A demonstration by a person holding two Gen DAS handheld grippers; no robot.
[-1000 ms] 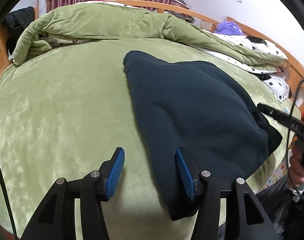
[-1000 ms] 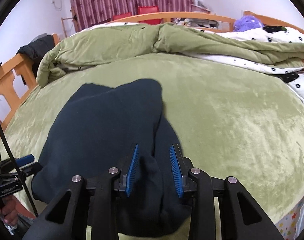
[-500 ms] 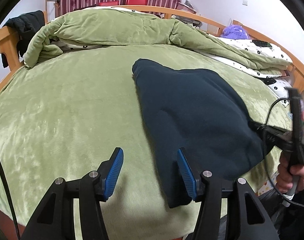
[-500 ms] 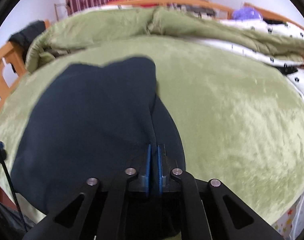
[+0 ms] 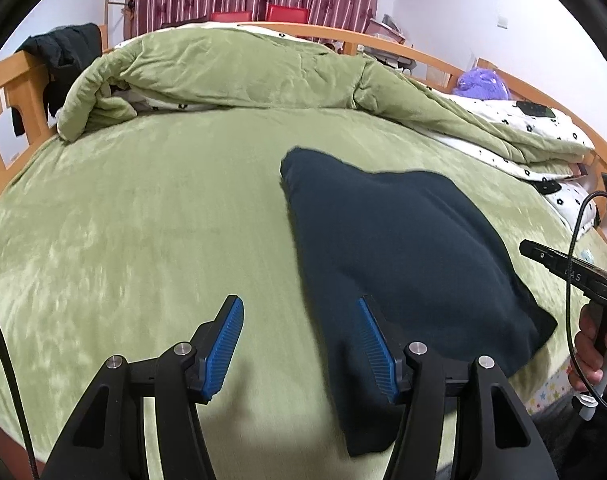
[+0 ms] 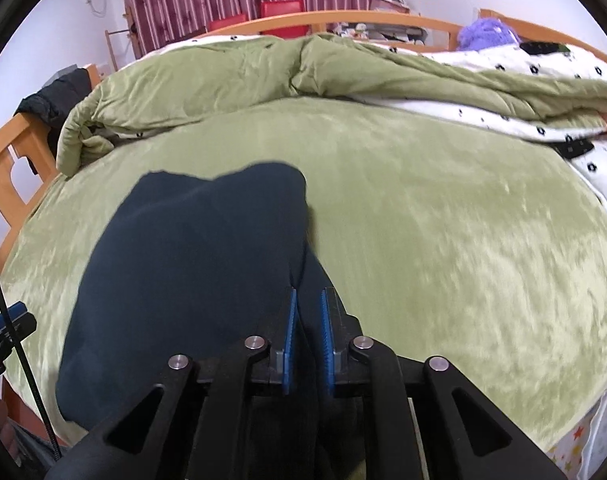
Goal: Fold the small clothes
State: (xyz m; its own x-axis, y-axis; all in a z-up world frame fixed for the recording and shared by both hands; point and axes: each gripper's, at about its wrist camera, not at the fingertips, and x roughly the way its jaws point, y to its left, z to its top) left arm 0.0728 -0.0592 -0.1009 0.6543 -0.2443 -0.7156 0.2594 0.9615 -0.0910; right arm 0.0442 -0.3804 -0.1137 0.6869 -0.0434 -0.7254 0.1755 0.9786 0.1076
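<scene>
A dark navy garment [image 5: 403, 240] lies on the green bedspread [image 5: 143, 220], reaching to the near edge. My left gripper [image 5: 299, 344] is open and empty above the garment's left edge; its right finger overlaps the cloth. In the right wrist view the garment [image 6: 191, 260] lies ahead and left. My right gripper [image 6: 306, 320] has its blue pads nearly closed on a fold of the garment at its near right edge. The right gripper's body also shows at the right of the left wrist view [image 5: 571, 276].
A bunched green duvet [image 5: 243, 72] lies across the far side of the bed. White patterned bedding [image 6: 543, 92] and a purple plush toy [image 6: 487, 32] are at the far right. A wooden bed rail [image 5: 11, 92] with a black jacket is at left.
My right gripper closed on the garment's near right edge and has now eased open a little. My left gripper stayed open and pulled back and up slightly.
</scene>
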